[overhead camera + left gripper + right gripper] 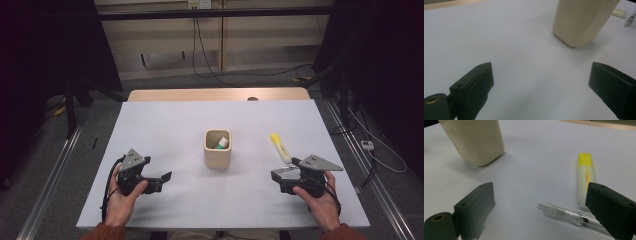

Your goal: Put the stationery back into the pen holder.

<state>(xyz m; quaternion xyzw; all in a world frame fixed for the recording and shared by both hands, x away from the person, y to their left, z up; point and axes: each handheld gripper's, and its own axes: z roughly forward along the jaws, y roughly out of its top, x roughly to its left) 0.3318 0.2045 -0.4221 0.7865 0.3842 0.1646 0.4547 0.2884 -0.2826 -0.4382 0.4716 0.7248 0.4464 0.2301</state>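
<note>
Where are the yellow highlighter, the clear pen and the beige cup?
yellow highlighter (586, 178), right gripper view, on its pale barrel.
clear pen (564, 213), right gripper view, on its transparent barrel.
beige cup (217, 157), high view, on its front wall.

The high view is dim at its edges: both upper corners fall to near black, while the white bench (165, 130) is evenly lit from above. The cup (217, 148) throws only a soft, faint shadow toward the near side. No glare on the bench. The picture is slightly soft and grainy. In the left gripper view the tongs (541, 87) and the cup (584, 20) look blurred, perhaps from motion. The right gripper view is sharper; the clear pen (569, 215) carries small highlights, and the marker (586, 178) reads crisply.
</note>
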